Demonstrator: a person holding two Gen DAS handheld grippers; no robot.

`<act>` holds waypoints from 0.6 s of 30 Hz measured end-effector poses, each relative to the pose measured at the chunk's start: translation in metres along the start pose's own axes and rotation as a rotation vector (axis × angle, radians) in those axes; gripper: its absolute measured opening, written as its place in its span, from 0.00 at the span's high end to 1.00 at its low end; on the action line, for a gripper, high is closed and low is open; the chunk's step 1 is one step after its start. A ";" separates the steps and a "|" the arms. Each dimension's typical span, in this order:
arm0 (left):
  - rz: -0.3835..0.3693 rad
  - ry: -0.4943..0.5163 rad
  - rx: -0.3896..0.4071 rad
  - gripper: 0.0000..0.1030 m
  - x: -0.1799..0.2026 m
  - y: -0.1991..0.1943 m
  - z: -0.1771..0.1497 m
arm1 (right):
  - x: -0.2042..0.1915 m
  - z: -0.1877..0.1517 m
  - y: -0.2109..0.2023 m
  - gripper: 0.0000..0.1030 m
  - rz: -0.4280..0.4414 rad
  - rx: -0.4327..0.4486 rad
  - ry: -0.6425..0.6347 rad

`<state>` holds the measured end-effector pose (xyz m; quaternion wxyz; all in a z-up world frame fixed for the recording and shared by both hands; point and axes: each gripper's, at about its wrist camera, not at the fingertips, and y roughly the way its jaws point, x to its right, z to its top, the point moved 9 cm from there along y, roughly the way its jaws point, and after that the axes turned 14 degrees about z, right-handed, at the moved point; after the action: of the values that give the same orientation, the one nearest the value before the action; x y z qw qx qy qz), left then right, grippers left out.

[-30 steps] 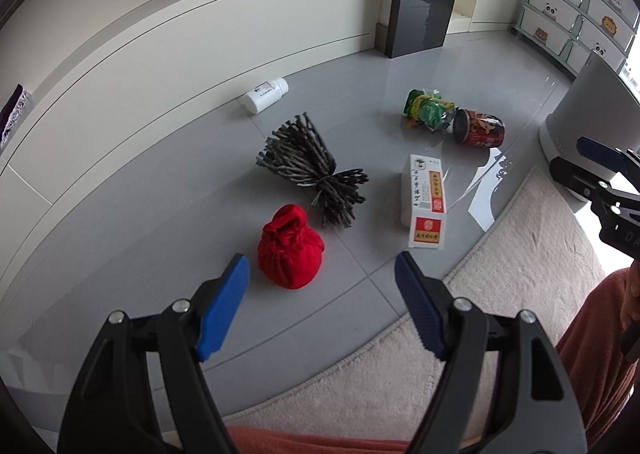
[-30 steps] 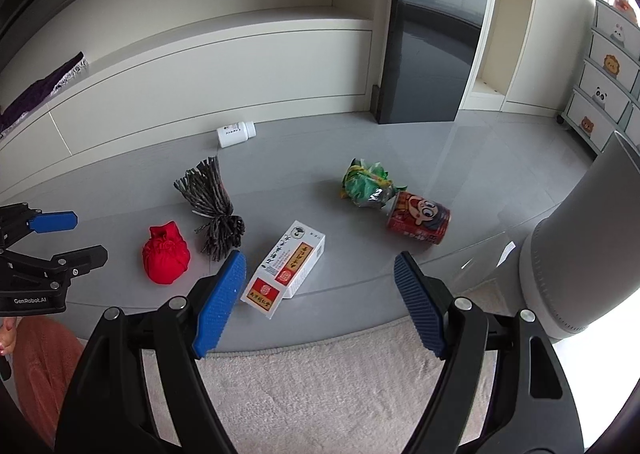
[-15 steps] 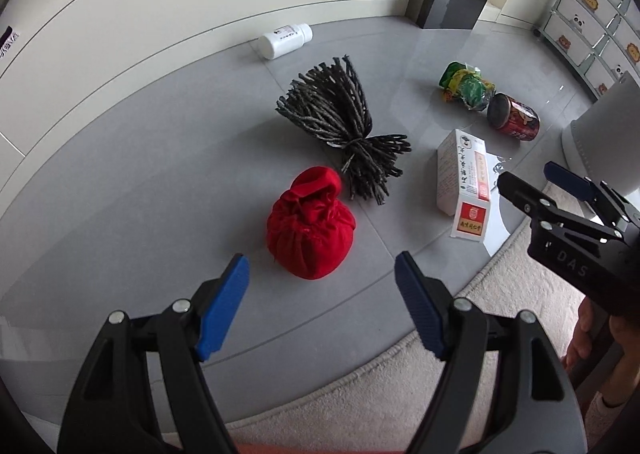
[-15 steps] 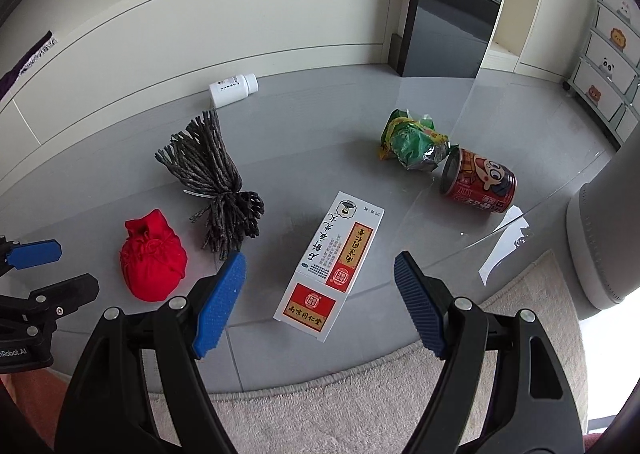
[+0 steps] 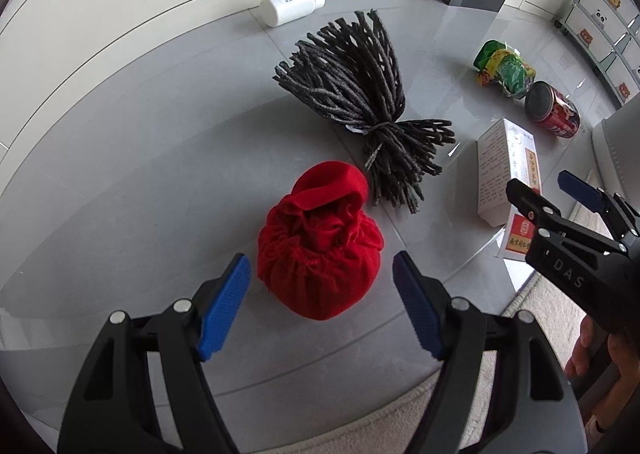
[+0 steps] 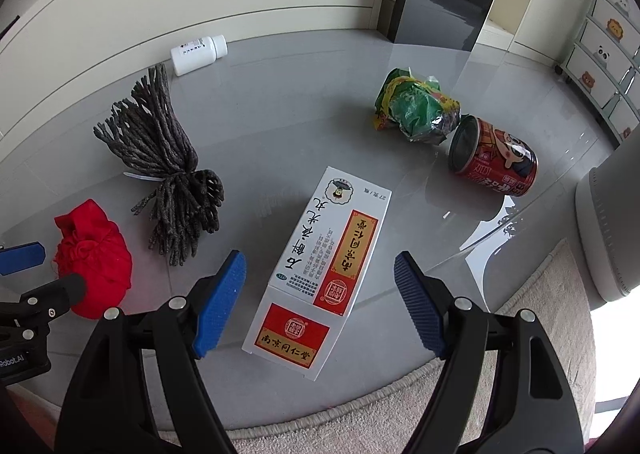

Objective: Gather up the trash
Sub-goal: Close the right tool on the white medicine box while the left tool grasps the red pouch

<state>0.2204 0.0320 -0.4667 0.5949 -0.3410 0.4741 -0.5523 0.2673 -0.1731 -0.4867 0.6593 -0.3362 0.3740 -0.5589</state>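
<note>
Your left claw [image 5: 320, 306] is spread wide and grasping nothing, with the red cloth pouch [image 5: 320, 250] sitting on the floor [image 5: 140, 158] right between and just ahead of its blue pads — it looks lined up to straddle the pouch's bulging body below the gathered neck. Your right claw [image 6: 318, 304] is likewise released and empty; the white medicine box [image 6: 324, 262] lies flat with its near end between the pads, running away from the claw at a slant, so you would close across its narrow width, not its length.

Beyond the left claw, past the pouch, lies the tied bundle of dark cords [image 5: 360, 98], and farther still a white bottle [image 5: 290, 6] on its side near the wall. Ahead and to the right of the right claw, the crumpled green wrapper [image 6: 416, 110] touches or nearly touches the red can [image 6: 494, 158], also tipped over — both well apart from the box. A pale bin [image 6: 616, 222] stands at the far right, probably where the trash goes.

Neither claw touches its target yet — both seem to be in the approach.
</note>
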 end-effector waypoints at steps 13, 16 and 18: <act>0.019 0.054 -0.006 0.43 0.015 0.015 -0.002 | 0.013 -0.010 0.010 0.52 0.016 -0.056 0.022; 0.028 0.071 0.002 0.47 0.018 0.015 -0.002 | 0.015 -0.012 0.008 0.53 0.017 -0.060 0.021; 0.033 0.082 0.007 0.48 0.020 0.014 -0.002 | 0.016 -0.013 0.007 0.53 0.017 -0.057 0.021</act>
<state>0.2218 0.0146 -0.4846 0.5852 -0.3082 0.5016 -0.5576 0.2605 -0.1882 -0.5008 0.6502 -0.3458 0.3995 -0.5459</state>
